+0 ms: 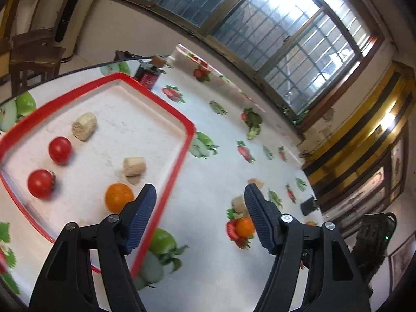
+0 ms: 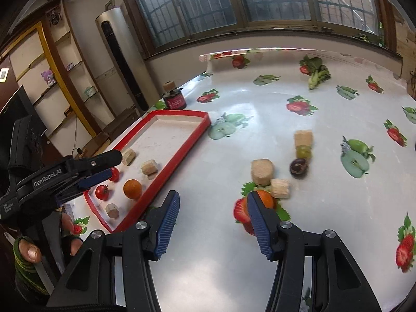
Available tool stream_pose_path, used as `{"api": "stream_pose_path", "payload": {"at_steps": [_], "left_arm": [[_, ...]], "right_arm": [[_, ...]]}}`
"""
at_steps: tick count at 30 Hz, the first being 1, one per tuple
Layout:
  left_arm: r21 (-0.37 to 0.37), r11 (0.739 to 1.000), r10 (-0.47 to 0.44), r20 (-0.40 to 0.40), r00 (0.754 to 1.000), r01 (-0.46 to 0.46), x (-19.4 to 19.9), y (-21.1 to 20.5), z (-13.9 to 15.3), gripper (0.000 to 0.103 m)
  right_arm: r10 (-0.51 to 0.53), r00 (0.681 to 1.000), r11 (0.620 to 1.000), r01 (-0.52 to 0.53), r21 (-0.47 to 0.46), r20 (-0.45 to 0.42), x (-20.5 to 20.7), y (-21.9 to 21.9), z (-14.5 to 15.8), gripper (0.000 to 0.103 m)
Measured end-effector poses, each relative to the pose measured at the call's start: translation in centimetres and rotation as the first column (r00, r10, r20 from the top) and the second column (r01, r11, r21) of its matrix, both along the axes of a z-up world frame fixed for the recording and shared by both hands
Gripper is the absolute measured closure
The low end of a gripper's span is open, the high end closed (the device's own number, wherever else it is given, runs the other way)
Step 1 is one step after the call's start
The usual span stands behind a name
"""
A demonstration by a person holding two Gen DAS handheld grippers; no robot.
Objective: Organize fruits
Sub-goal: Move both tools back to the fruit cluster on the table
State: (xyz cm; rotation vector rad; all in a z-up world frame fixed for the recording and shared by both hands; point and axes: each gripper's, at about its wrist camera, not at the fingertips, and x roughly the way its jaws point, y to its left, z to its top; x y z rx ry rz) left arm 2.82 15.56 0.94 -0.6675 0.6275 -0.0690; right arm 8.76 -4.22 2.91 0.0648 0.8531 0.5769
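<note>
A red-rimmed white tray (image 1: 166, 104) (image 2: 200, 115) holds two red tomatoes (image 1: 59, 149) (image 1: 40, 183), an orange (image 1: 119, 197) (image 2: 132, 188) and beige cork-like blocks (image 1: 84, 126). On the tablecloth lie a second orange (image 1: 244, 226) (image 2: 265, 198), a dark plum (image 2: 299, 167), a green grape (image 2: 303, 152) and more beige blocks (image 2: 262, 171). My left gripper (image 1: 200, 195) is open and empty over the tray's right rim; it also shows in the right wrist view (image 2: 104, 166). My right gripper (image 2: 213, 200) is open and empty, just left of the loose orange.
A dark jar with a cork on top (image 2: 174, 98) (image 1: 149, 74) stands behind the tray. The tablecloth (image 2: 260, 119) is printed with fruit pictures. A small black object (image 1: 308, 205) lies near the table's far edge. Windows and shelves stand behind.
</note>
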Motion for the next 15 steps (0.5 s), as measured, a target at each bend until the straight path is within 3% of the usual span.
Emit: {"api": "stream_pose_path", "payload": {"at_steps": [1,3,6,15], "left_arm": [[0.025,0.998,-0.051,0.003,0.999,0.051,0.1,-0.8,0.0,0.030],[0.163,0.979,-0.115,-0.063,0.991,0.124,0.6,-2.9,0.2,0.030],[0.309,0.941,-0.091,-0.151,0.984,0.134,1.2,-5.1,0.4,0.030],[0.315,0.909,-0.214,-0.211,0.954,0.274,2.0,-8.6,-1.1,0.030]], "right_arm": [[-0.016,1.000,1.000,0.016,0.002,0.006,-0.2,-1.0,0.1,0.046],[-0.053,0.998,0.999,0.053,-0.005,0.019,-0.5,-2.8,0.2,0.042],[-0.103,0.994,0.995,0.103,0.001,0.024,-0.5,-5.1,0.2,0.041],[-0.178,0.984,0.984,0.178,0.006,0.007,0.2,-8.9,-0.7,0.041]]}}
